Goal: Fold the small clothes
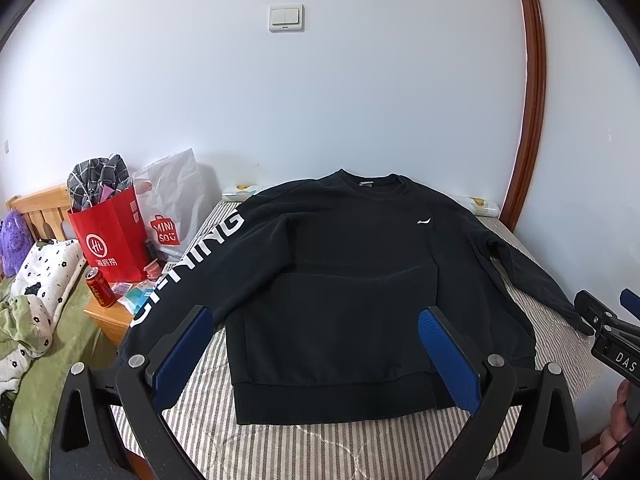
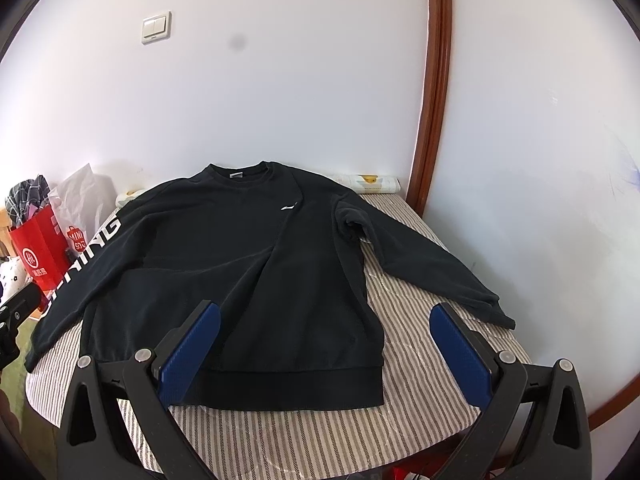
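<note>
A black sweatshirt point(image 1: 340, 280) lies flat, front up, on a striped table cover point(image 1: 320, 448), collar at the far side, both sleeves spread out. White letters run down its left sleeve point(image 1: 192, 264). My left gripper point(image 1: 316, 320) is open and empty, held above the hem. In the right wrist view the sweatshirt point(image 2: 240, 272) lies the same way, its right sleeve point(image 2: 432, 272) angled toward the near right. My right gripper point(image 2: 326, 316) is open and empty above the hem's right part. The right gripper also shows at the left wrist view's right edge point(image 1: 608, 312).
A red paper bag point(image 1: 108, 236), a white plastic bag point(image 1: 172, 204) and a red can point(image 1: 98, 286) stand on a wooden bedside stand at left. A bed with green bedding point(image 1: 44, 344) lies further left. A white wall and brown door frame point(image 1: 532, 92) stand behind.
</note>
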Motion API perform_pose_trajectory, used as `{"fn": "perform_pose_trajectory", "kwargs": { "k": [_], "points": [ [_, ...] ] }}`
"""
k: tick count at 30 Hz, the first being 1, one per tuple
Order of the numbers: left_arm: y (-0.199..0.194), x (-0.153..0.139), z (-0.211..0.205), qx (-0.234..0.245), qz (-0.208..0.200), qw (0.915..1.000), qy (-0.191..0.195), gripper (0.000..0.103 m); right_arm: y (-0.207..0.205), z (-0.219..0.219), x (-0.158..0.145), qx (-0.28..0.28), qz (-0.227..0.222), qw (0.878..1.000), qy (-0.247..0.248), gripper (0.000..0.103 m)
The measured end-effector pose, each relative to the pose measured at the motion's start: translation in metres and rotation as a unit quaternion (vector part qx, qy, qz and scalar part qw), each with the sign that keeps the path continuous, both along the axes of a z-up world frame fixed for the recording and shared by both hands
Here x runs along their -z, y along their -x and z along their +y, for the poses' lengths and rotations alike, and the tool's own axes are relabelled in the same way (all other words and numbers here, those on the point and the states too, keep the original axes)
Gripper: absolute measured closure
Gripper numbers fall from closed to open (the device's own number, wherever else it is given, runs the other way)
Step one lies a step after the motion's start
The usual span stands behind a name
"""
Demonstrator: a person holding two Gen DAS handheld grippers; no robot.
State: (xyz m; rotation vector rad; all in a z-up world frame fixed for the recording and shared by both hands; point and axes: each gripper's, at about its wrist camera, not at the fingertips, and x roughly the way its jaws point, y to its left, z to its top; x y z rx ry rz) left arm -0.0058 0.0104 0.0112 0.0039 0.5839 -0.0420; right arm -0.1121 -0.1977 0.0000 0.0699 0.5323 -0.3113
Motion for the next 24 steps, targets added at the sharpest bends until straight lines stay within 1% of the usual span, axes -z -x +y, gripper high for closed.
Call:
{"fn": "perform_pose_trajectory", "kwargs": {
  "k": [15,24],
  "points": [
    [0.004,0.003,0.003,0.000,0.000,1.0000,0.001,0.000,0.004,0.004,0.003,-0.001,-0.003,1.000,0.009,0.000],
    [0.005,0.002,0.011,-0.004,0.004,0.9999,0.010,0.000,0.004,0.002,0.004,-0.002,-0.005,1.000,0.007,0.000]
  ]
}}
